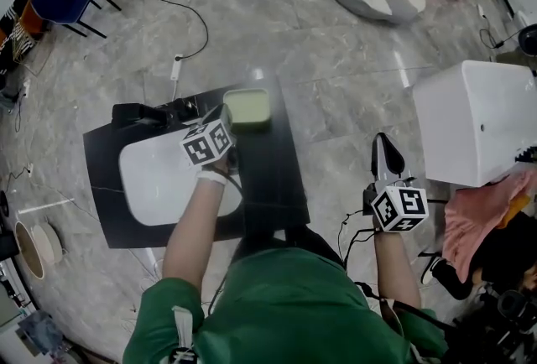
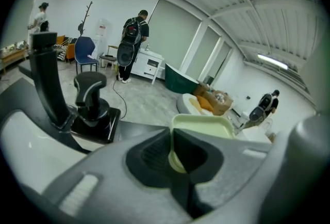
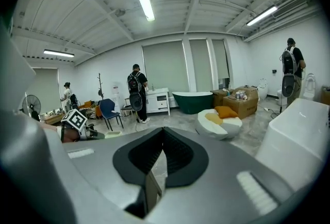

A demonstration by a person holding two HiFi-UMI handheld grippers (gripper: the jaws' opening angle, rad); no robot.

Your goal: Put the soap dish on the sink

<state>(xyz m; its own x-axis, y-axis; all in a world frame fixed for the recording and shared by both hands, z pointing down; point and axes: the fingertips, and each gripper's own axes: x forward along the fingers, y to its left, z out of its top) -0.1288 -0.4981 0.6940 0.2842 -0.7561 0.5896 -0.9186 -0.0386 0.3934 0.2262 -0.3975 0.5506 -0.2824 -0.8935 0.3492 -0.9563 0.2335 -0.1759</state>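
A pale green soap dish [image 1: 250, 108] sits over the far edge of the black sink counter [image 1: 277, 178], behind the white basin [image 1: 155, 178]. My left gripper [image 1: 227, 114] is shut on the dish's near rim. In the left gripper view that rim is clamped between the jaws, and the soap dish [image 2: 202, 126] extends beyond them. I cannot tell whether the dish rests on the counter or hangs just above it. My right gripper [image 1: 385, 141] is off to the right over the floor, shut with nothing in it, as the right gripper view [image 3: 164, 130] also shows.
A black faucet [image 1: 138, 112] stands at the basin's far left corner, with the faucet handle [image 2: 91, 93] close to the left gripper. A white tub [image 1: 474, 132] and pink cloth [image 1: 482, 215] are at the right. A cable [image 1: 180, 35] crosses the marble floor. People stand far off.
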